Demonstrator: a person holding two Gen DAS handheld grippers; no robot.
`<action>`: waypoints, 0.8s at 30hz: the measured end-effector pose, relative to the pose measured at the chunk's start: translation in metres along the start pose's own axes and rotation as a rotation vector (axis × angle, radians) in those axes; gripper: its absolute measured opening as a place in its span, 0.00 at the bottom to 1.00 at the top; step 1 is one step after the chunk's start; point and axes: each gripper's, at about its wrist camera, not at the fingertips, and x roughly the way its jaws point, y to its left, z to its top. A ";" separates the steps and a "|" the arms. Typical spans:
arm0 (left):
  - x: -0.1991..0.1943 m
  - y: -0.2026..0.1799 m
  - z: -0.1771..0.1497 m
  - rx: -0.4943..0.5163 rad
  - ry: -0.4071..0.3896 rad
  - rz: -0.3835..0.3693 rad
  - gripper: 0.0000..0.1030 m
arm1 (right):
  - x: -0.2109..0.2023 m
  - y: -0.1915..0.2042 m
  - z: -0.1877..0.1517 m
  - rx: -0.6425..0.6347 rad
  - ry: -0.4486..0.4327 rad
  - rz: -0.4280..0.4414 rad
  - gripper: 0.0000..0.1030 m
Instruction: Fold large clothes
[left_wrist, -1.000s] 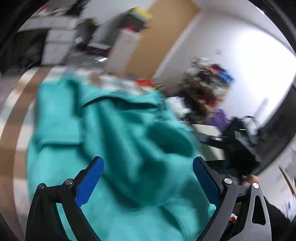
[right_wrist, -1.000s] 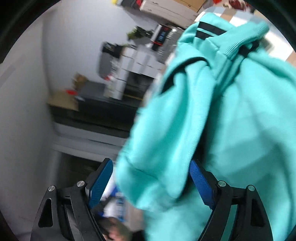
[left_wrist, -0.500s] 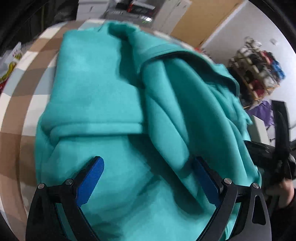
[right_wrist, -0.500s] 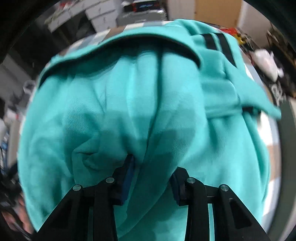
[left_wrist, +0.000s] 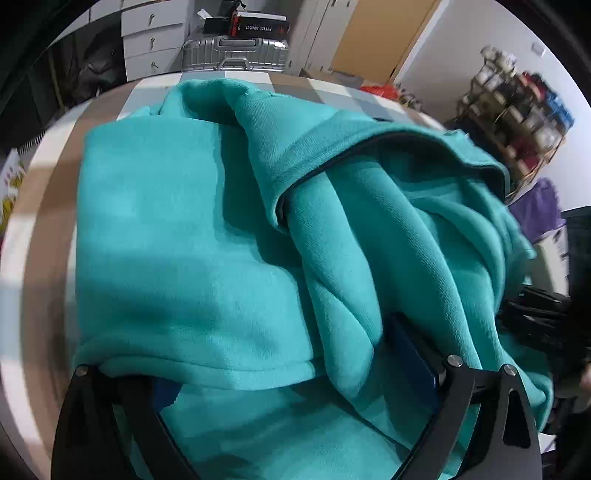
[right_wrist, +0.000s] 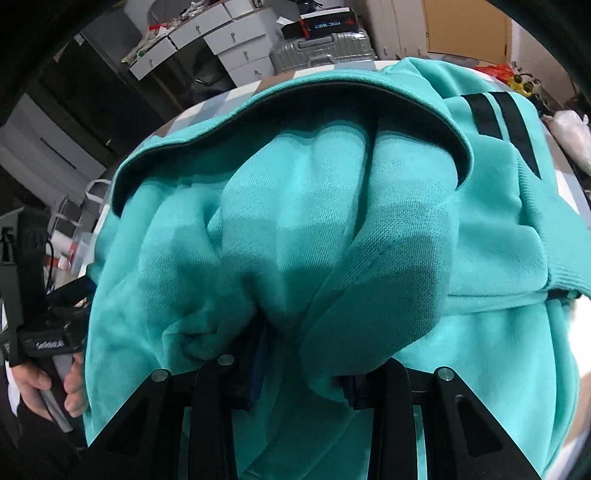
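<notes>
Right wrist: right tool (right_wrist: 301, 363) just closed, pinching bunched teal sweatshirt (right_wrist: 332, 229); could slip. Left wrist: left tool (left_wrist: 295, 373) spread wide, fabric draped over, may snag.

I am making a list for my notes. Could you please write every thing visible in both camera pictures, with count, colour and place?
garment: one, teal with black trim and two black stripes, heaped on the table.
table: one, brown and white checks, under the garment.
suitcase: one, silver, behind the table.
box: one, black and red, on the suitcase.
drawers: one grey-white unit, left of the suitcase.
door: one, tan, back wall.
rack: one, cluttered, by the right wall.
purple cloth: one, below the rack.
left gripper: black, blue pads, jaws wide, cloth draped over them.
right gripper: black, blue pads, jaws have just been closing, pinching a fold.
hand: one, lower left of the right view, holding the left gripper's handle.
</notes>
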 end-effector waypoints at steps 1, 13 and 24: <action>0.005 -0.001 0.010 0.008 0.016 0.018 0.91 | 0.003 0.001 0.006 0.002 -0.002 0.004 0.31; -0.092 0.008 -0.065 -0.173 -0.141 -0.061 0.89 | -0.042 -0.015 -0.009 0.080 -0.158 -0.018 0.34; -0.155 -0.028 -0.181 -0.211 -0.352 0.061 0.89 | -0.048 0.087 -0.013 -0.211 -0.148 -0.099 0.64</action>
